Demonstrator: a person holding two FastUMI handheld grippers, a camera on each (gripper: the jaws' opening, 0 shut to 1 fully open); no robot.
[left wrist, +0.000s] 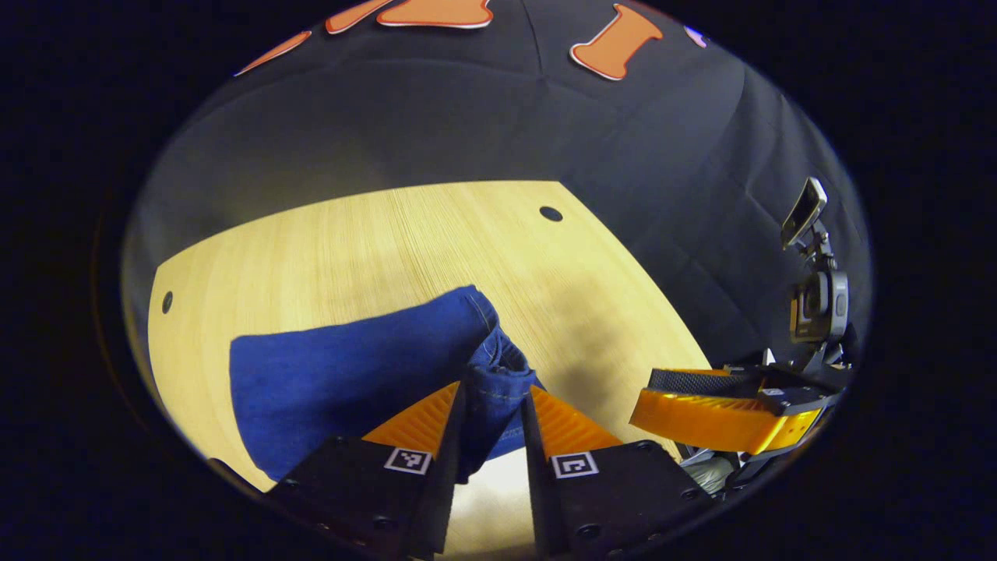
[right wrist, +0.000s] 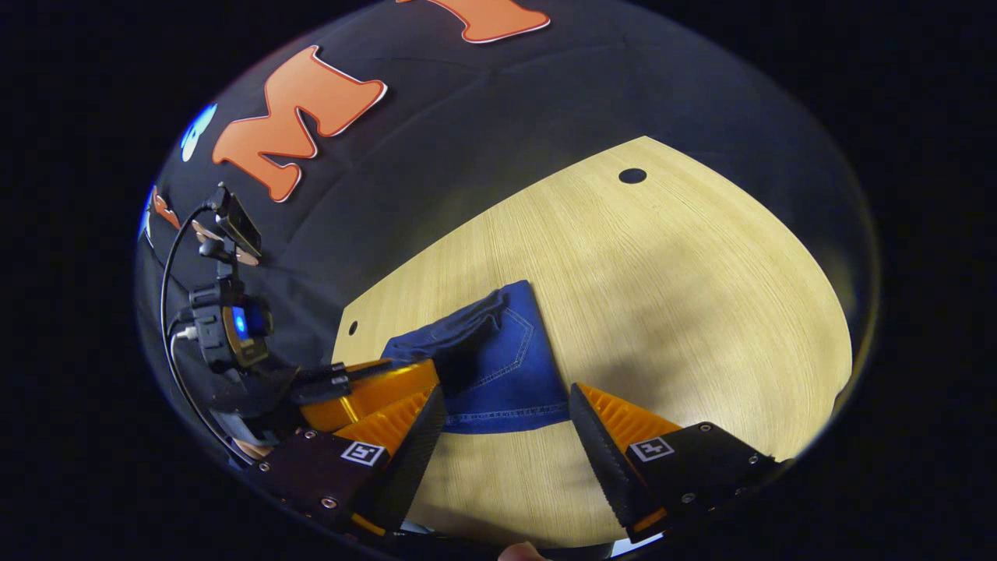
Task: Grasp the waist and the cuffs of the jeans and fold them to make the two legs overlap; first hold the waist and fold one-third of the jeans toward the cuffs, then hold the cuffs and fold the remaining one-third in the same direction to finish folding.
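Both fingers of the left gripper (left wrist: 492,405) at the bottom of the left gripper view pinch a bunched seam of the jeans (left wrist: 350,382), so it is closed on cloth. From there the jeans spread to the lower left of the frame, folded into a short, thick pile on the table (left wrist: 374,234). At the bottom of the right gripper view, the right gripper (right wrist: 506,421) is wide open with nothing in it; the jeans' near edge lies just past its tips. I think the left one is nearer the work, and the pile runs away from both toward the wall.
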